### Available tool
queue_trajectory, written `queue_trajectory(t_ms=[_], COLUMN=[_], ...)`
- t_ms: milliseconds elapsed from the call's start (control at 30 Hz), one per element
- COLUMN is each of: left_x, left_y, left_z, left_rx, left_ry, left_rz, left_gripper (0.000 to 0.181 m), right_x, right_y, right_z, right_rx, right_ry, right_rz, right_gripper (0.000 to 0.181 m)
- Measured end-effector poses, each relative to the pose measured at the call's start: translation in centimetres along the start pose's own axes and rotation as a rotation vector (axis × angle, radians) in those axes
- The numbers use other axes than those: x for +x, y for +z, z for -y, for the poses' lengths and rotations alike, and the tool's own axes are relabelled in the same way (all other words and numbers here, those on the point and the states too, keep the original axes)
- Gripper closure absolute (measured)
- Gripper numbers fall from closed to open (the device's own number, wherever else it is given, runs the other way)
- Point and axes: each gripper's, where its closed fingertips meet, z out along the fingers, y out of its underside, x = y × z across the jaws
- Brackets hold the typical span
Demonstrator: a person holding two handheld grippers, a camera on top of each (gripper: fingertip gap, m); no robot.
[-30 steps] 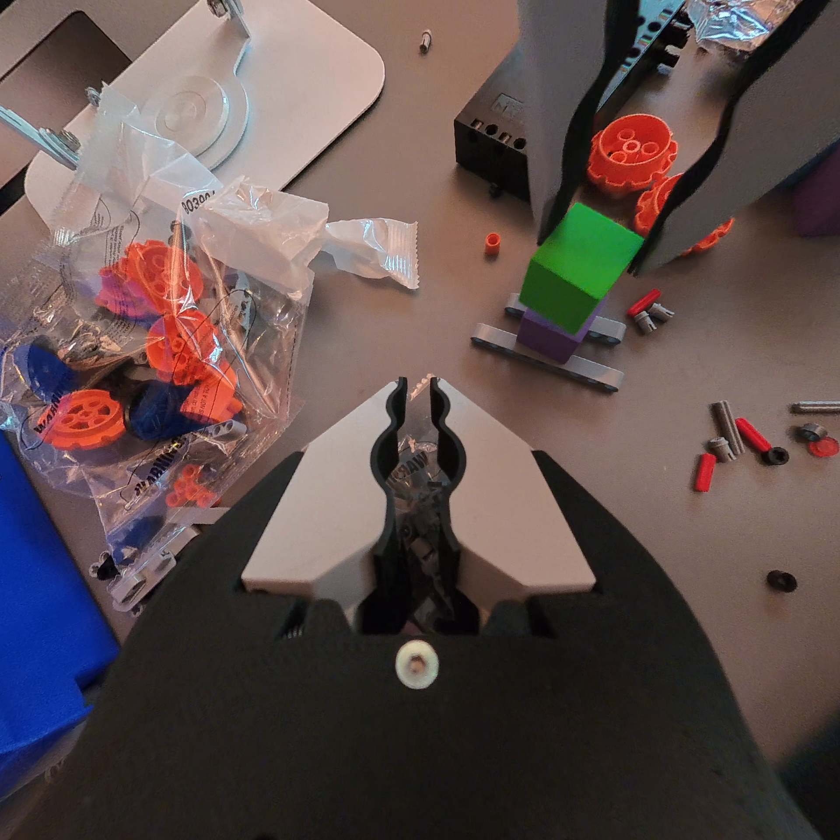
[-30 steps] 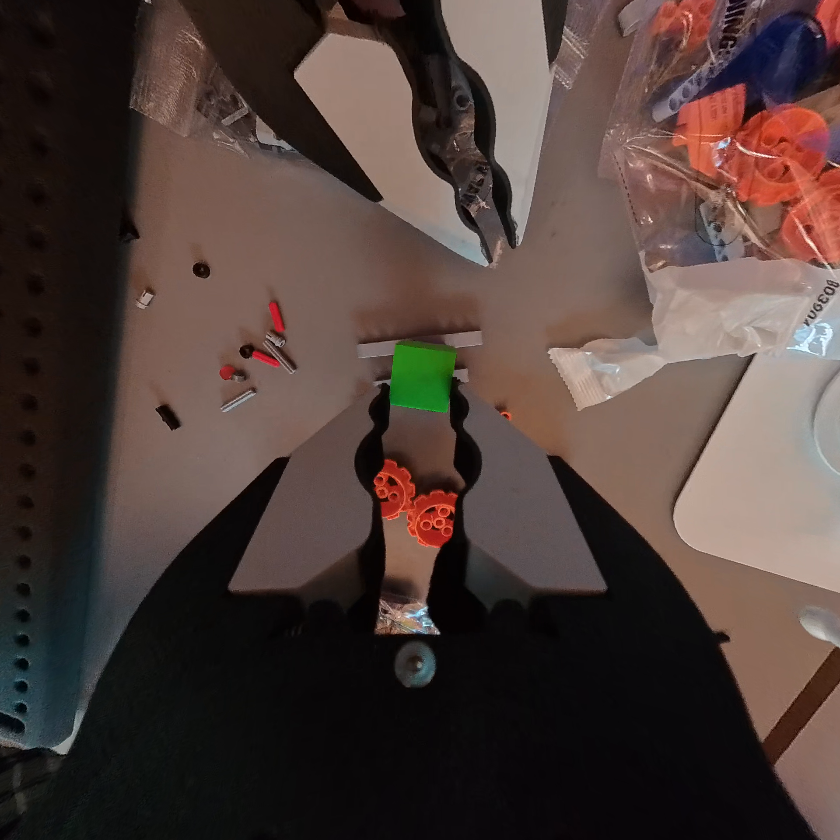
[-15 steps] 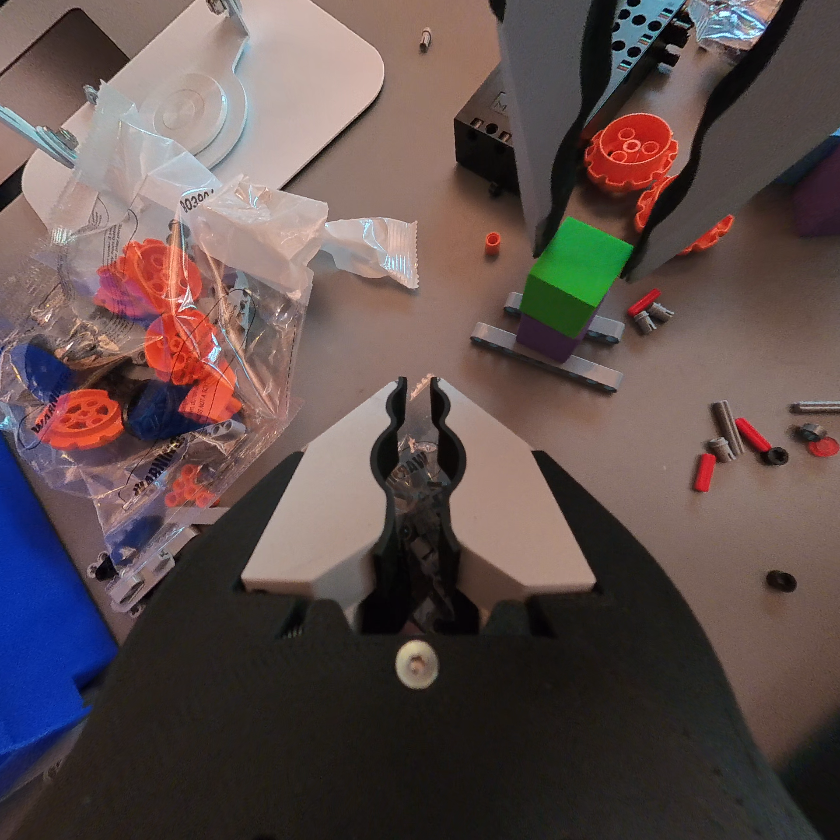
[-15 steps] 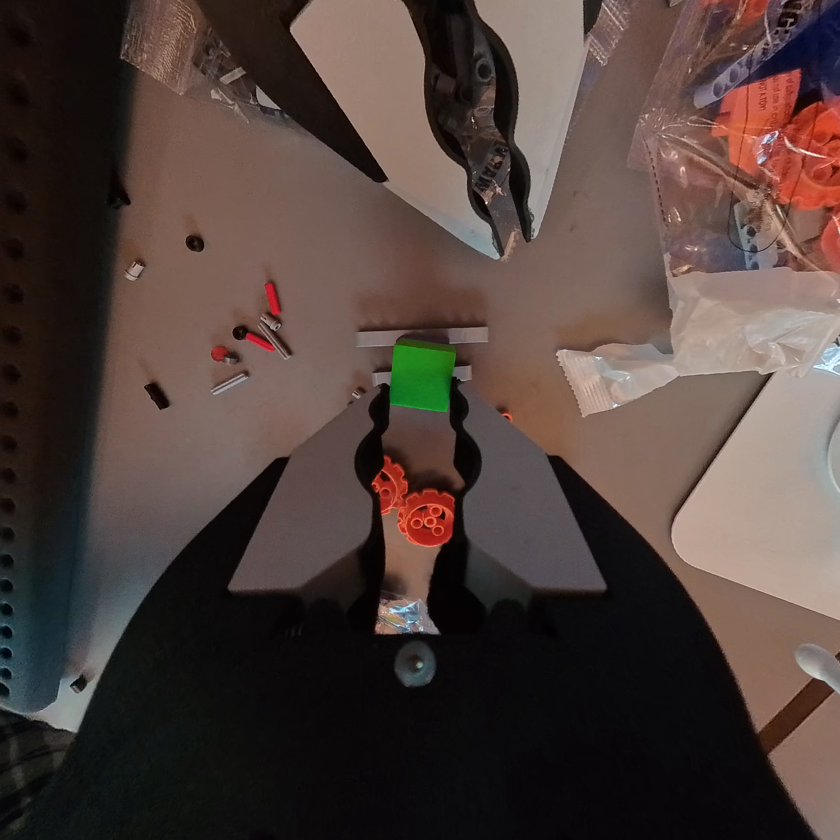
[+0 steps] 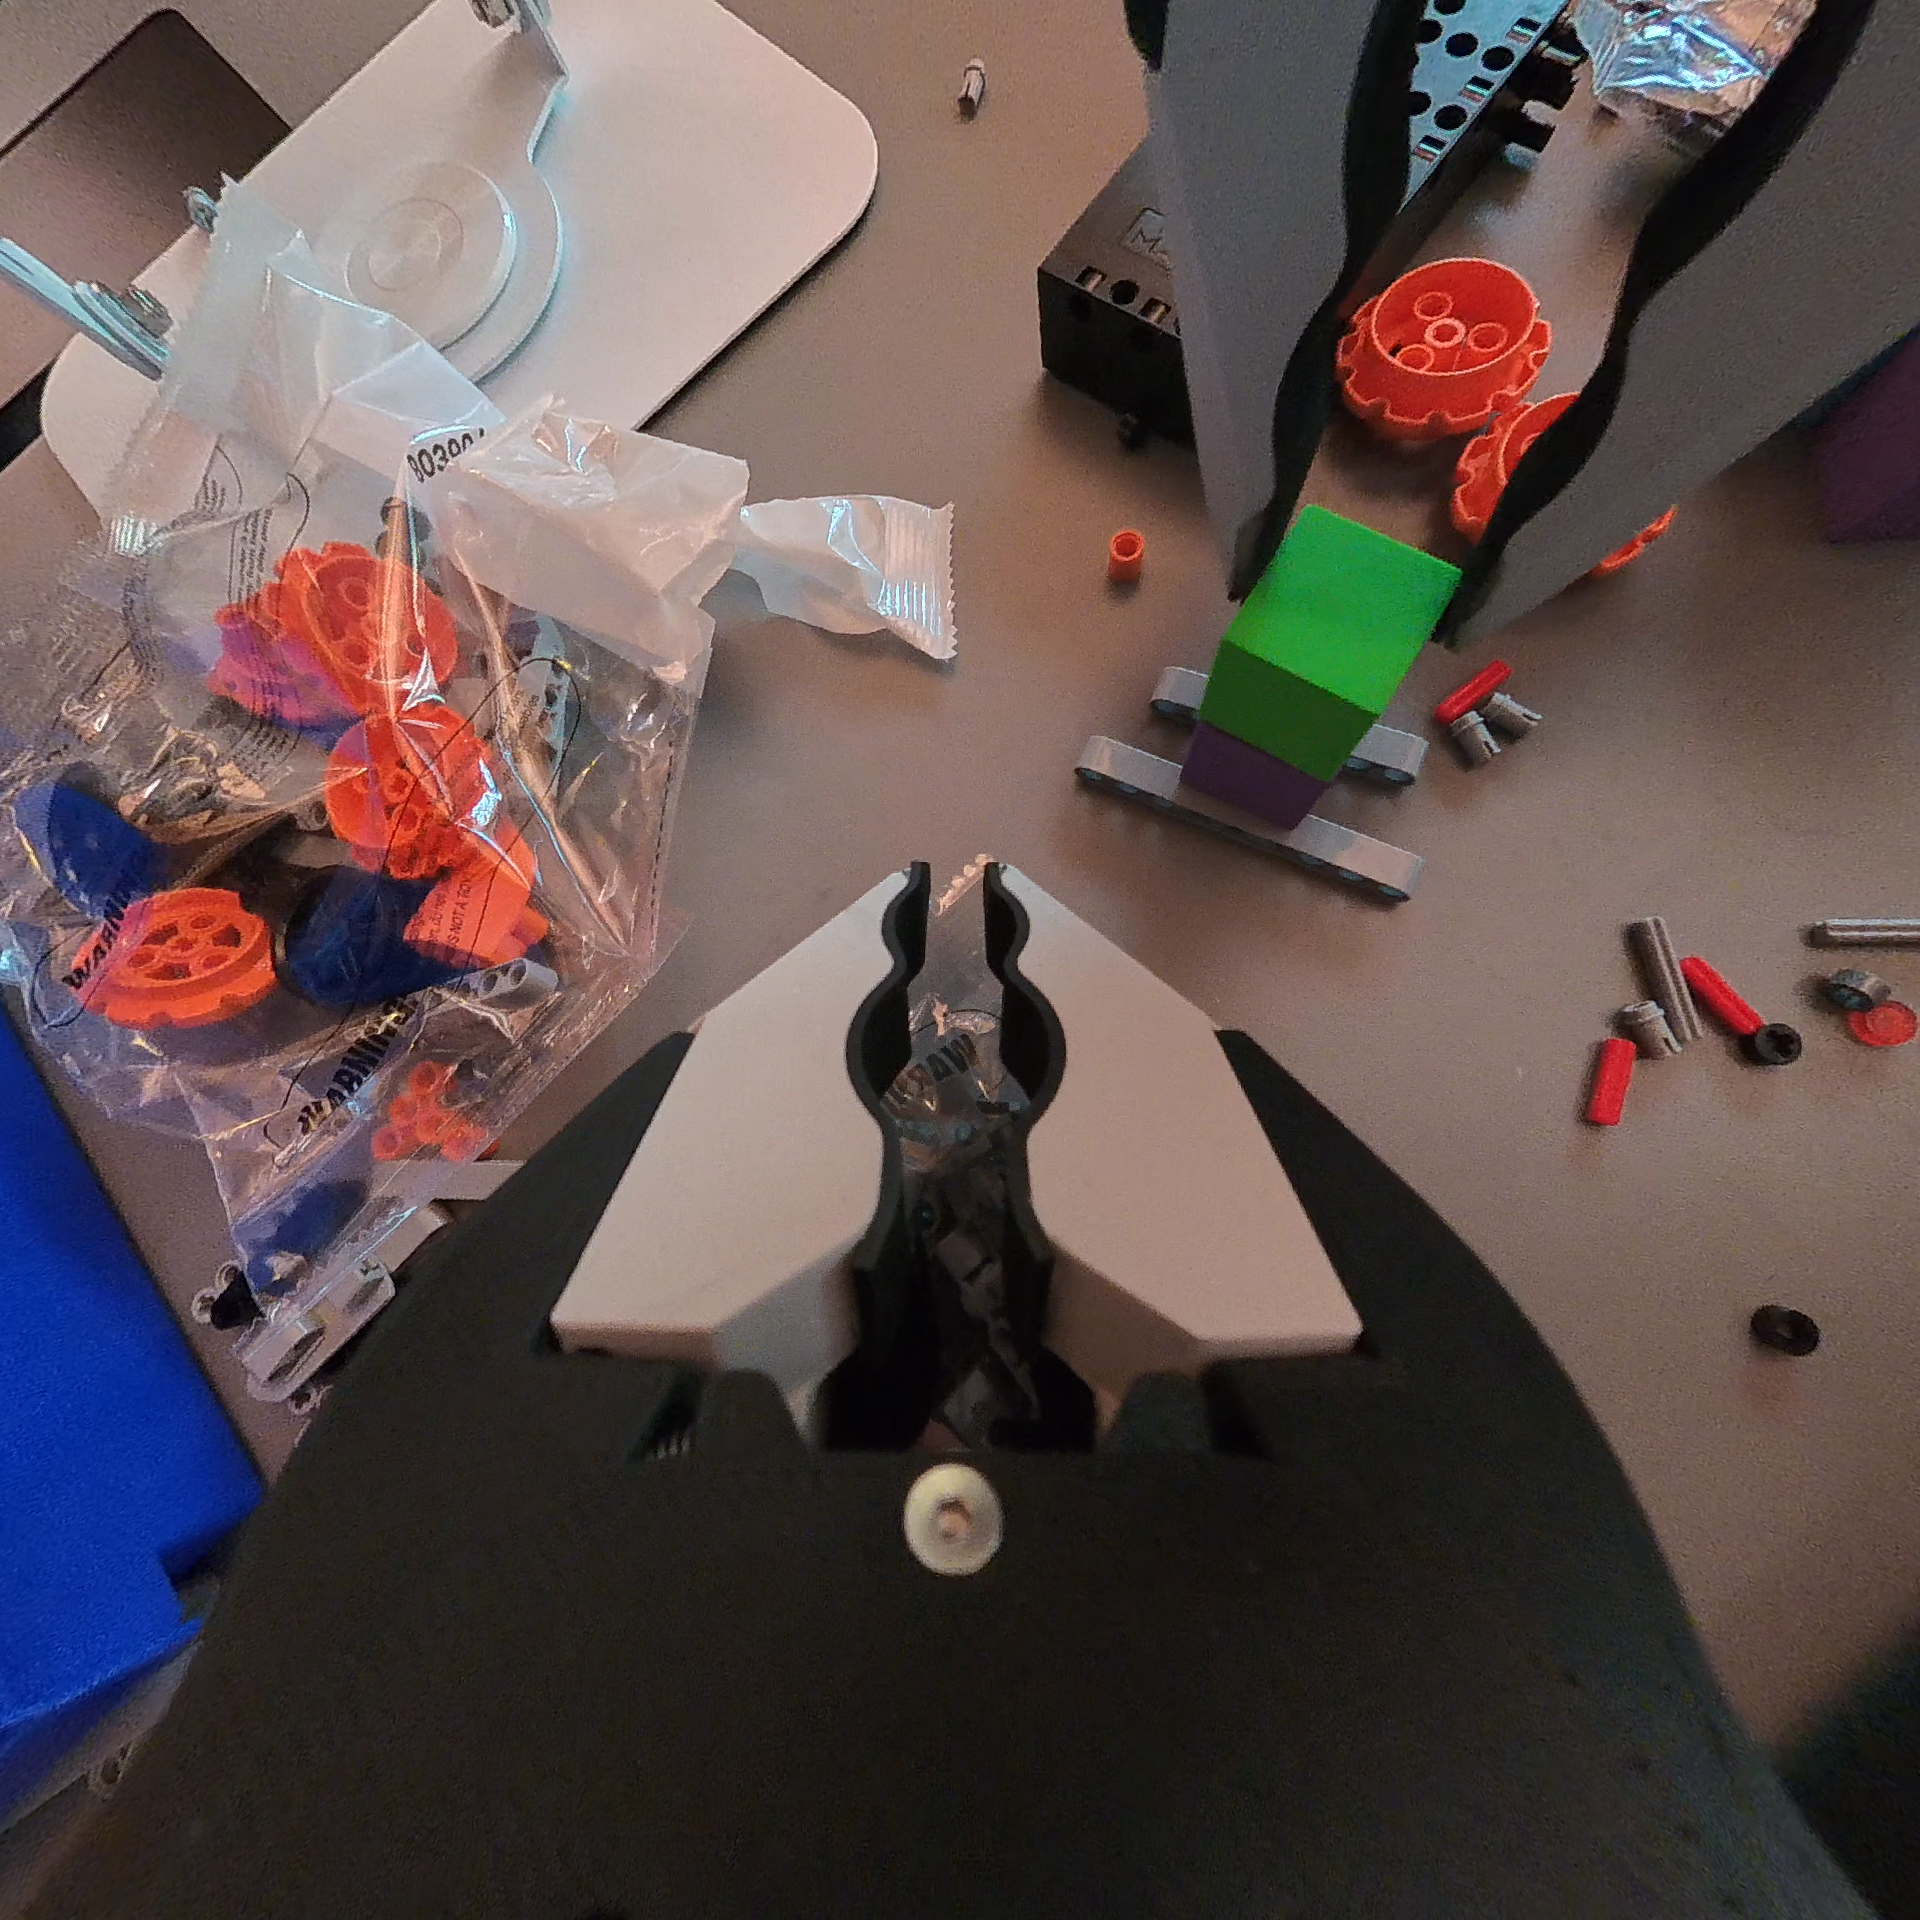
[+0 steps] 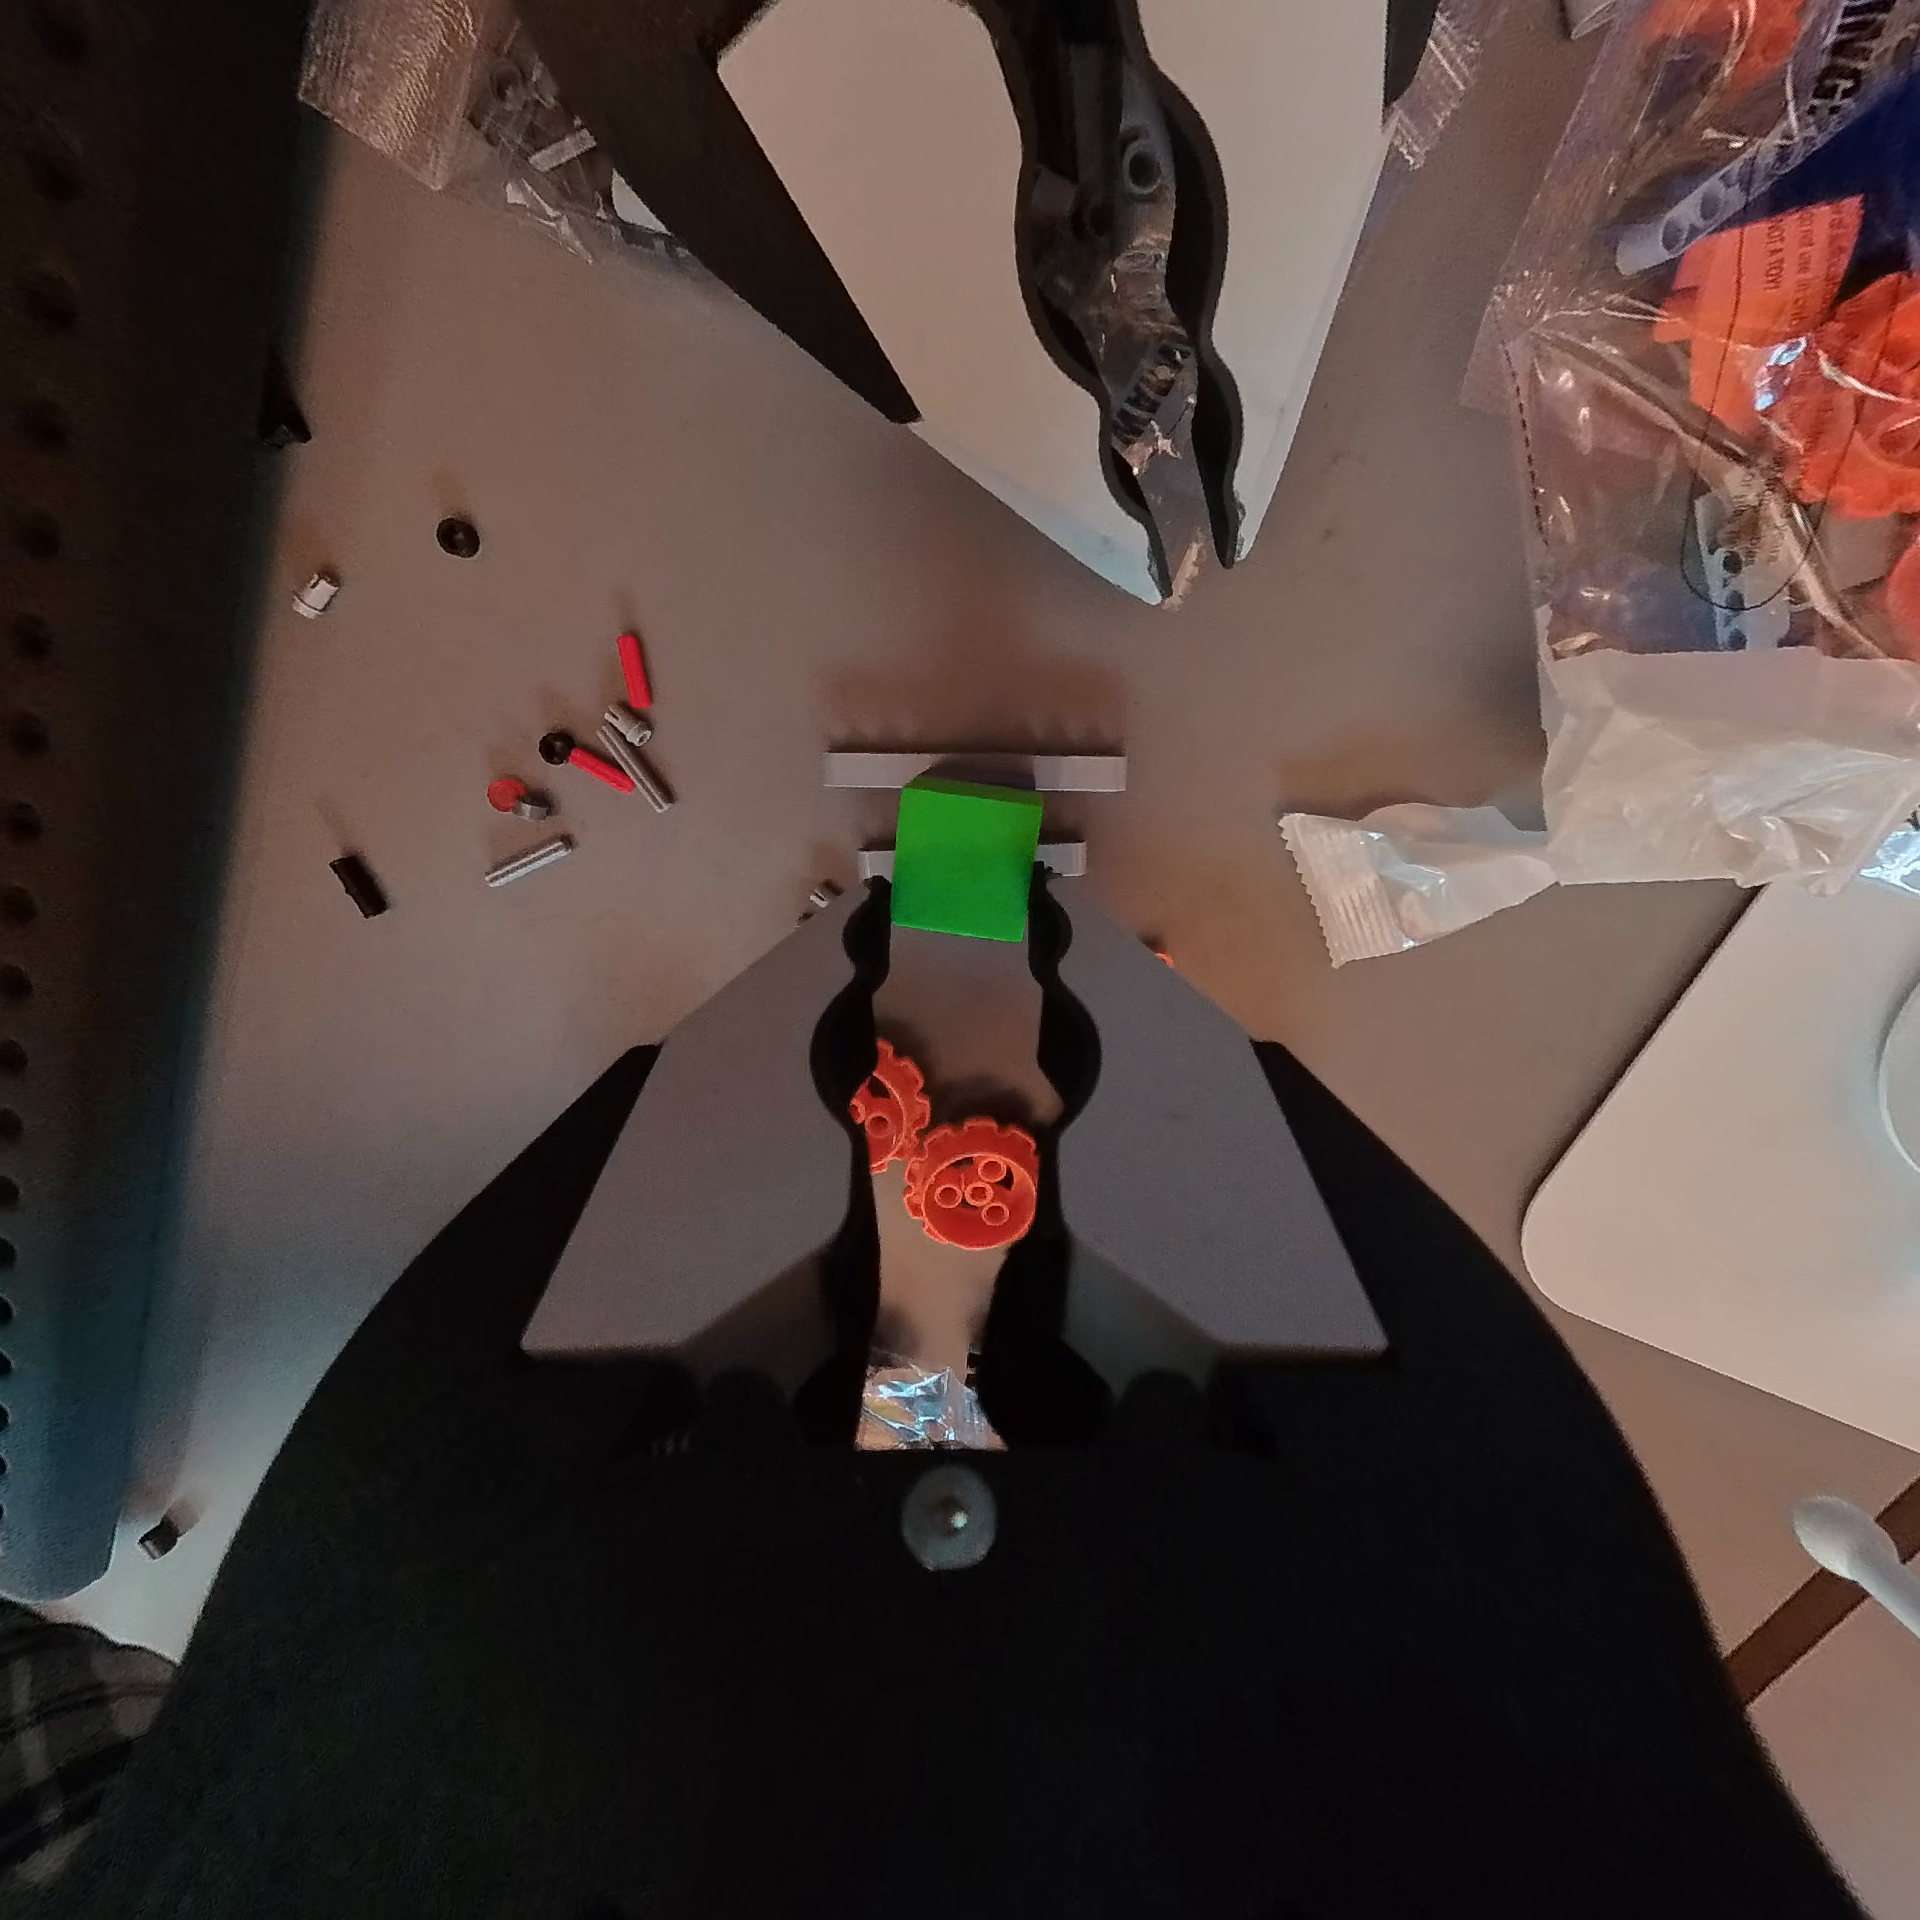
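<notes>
My right gripper (image 6: 964, 906) is shut on a green cube (image 6: 966, 862), one fingertip on each side. The cube sits on a purple block (image 5: 1252, 784), which rests across two grey beams (image 5: 1351, 857) on the grey table. In the left wrist view the right gripper (image 5: 1351, 582) comes in from the top right over the green cube (image 5: 1320, 665). My left gripper (image 5: 951, 883) is shut on a small clear bag of dark parts (image 5: 956, 1081). It is held near the table, in front of the stack and apart from it. It also shows in the right wrist view (image 6: 1195, 561).
A clear bag of orange wheels and blue parts (image 5: 343, 790) lies left. A white sachet (image 5: 862, 571), a white base plate (image 5: 675, 156) and a black box (image 5: 1101, 312) lie behind. Orange gears (image 5: 1439, 348) lie under the right gripper. Loose red and grey pins (image 5: 1683, 987) lie right; a blue box (image 5: 73, 1351) stands lower left.
The right gripper has come down a little with the green cube, which now sits squarer on the purple block. The left gripper has barely moved.
</notes>
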Motion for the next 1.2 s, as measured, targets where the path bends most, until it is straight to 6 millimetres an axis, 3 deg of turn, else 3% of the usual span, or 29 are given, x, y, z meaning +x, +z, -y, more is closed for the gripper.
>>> queue_trajectory(t_ms=[133,300,400,567,733,800,967,1200], left_x=[0.0,0.0,0.0,0.2,0.0,0.0,0.0,0.0], left_y=[0.0,-0.1,-0.1,0.0,0.0,0.0,0.0,0.0], left_z=[0.0,0.0,0.0,0.0,0.0,0.0,0.0,0.0], left_rx=[0.001,0.001,-0.002,-0.005,0.001,0.001,0.001,0.005], left_ry=[-0.001,0.0,0.001,0.007,-0.006,-0.008,-0.009,-0.012], left_rz=[0.0,-0.001,0.0,-0.001,-0.001,-0.002,-0.004,-0.008], left_gripper=[0.172,0.172,0.172,0.171,0.171,0.171,0.171,0.172], right_x=[0.1,-0.2,-3.0,-8.2,-9.0,-8.7,-8.0,-3.3], right_y=[-0.3,-2.5,-3.0,-1.2,0.6,0.8,0.0,-4.9], right_z=[0.1,-1.0,-3.7,-8.2,-10.4,-10.3,-9.4,-2.8], right_rx=[0.004,0.025,0.0,-0.025,-0.051,-0.038,0.002,0.167], right_ry=[0.01,0.052,0.05,-0.006,-0.007,0.0,0.019,0.169], right_rz=[-0.006,-0.085,-0.082,-0.02,-0.018,-0.025,-0.044,-0.153], right_gripper=[0.148,0.144,0.142,0.141,0.143,0.156,0.156,0.156])
